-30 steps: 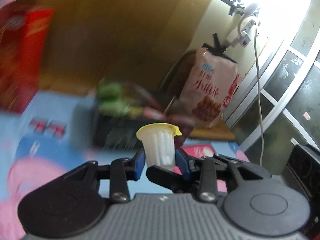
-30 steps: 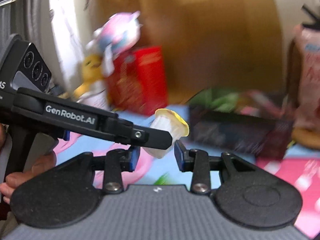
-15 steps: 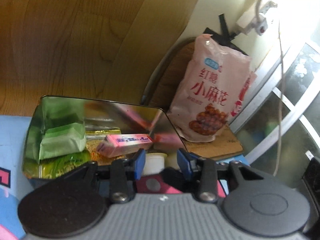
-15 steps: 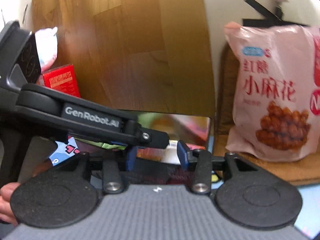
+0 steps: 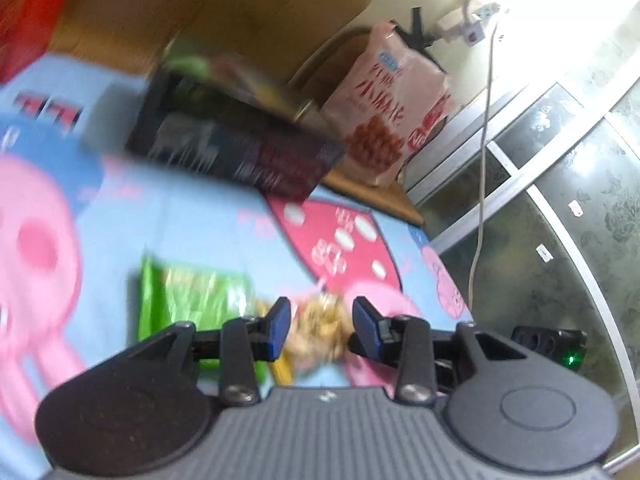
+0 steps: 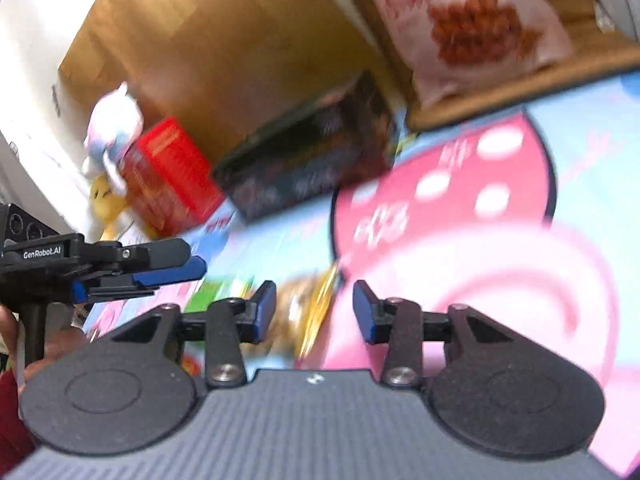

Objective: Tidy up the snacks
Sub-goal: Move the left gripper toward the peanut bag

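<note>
A: Left tool (image 5: 318, 326) empty, jaws narrow. Right tool (image 6: 314, 308) closing, nothing between pads.
B: Targets: yellow snack pack (image 5: 316, 330) and green packet (image 5: 192, 300) flat on cartoon mat (image 5: 208, 220), well short of dark box (image 5: 236, 148).
A: Straddle pack first, pinch edge, then lift.

Jelly cup gone from left tongs (image 5: 318, 326)

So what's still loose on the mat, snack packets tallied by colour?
Green packet: 1
Yellow-brown packet: 1
Total: 2 loose on the mat. Both views are blurred, so more could be hidden behind the grippers.
</note>
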Motion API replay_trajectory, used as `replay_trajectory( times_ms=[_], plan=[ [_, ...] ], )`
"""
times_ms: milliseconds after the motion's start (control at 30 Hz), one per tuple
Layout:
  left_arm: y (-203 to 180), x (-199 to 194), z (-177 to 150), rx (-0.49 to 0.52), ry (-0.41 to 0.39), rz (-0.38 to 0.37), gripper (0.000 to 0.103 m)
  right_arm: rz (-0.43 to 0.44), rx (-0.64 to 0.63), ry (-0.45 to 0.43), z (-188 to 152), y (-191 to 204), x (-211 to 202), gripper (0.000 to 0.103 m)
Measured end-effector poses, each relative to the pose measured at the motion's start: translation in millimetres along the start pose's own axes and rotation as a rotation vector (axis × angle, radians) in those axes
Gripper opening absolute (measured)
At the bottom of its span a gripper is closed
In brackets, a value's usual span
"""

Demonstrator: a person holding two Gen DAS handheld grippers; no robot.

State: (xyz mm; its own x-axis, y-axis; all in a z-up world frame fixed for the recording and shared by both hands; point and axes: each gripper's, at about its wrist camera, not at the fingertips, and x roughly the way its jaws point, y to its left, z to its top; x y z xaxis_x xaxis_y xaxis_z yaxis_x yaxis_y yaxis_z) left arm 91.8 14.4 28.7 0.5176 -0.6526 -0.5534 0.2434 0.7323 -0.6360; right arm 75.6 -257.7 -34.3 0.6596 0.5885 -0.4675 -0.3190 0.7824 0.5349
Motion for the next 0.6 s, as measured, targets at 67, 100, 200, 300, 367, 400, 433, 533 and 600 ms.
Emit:
replay_trajectory(
  times_ms=[67, 100, 200, 300, 367, 400, 433, 533, 600],
  plan=[
    [3.4, -0.4, -7.3, -0.018, 0.015, 0.023, 0.034, -0.006, -0.016, -0.015, -8.9, 8.6, 1.1, 0.016],
    [3.8, 0.4, -8.9, -0.027, 0.021, 0.041, 0.034, -0.006, -0.012, -0.027, -8.9, 10.9, 0.7, 0.013],
    [-0.7, 0.3, -12.5, -0.03, 0.024, 0.063, 0.034, -0.051, 0.037, -0.09, -7.4, 4.0, -11.0, 0.012],
    [-13.1, 5.3, -14.9, -0.002, 0.028, 0.068, 0.037, -0.134, 0.078, -0.133, -14.5, -5.9, -28.8, 0.012],
    [-20.8, 13.1, -15.8, 0.016, 0.046, 0.063, 0.039, -0.129, 0.11, -0.136, -22.0, -13.5, -40.2, 0.012],
    [-24.4, 17.7, -15.9, 0.025, 0.057, 0.062, 0.042, -0.114, 0.12, -0.129, -25.4, -15.7, -43.8, 0.015],
    [-29.2, 25.0, -15.2, 0.035, 0.069, 0.065, 0.043, -0.1, 0.119, -0.126, -27.6, -15.9, -46.6, 0.015],
    [-37.9, 41.3, -12.3, 0.063, 0.075, 0.096, 0.058, -0.1, 0.065, -0.118, -30.3, -9.4, -51.3, 0.021],
    [-40.2, 52.7, -8.7, 0.074, 0.078, 0.113, 0.065, -0.106, 0.027, -0.113, -27.6, -7.1, -52.5, 0.029]
  ],
)
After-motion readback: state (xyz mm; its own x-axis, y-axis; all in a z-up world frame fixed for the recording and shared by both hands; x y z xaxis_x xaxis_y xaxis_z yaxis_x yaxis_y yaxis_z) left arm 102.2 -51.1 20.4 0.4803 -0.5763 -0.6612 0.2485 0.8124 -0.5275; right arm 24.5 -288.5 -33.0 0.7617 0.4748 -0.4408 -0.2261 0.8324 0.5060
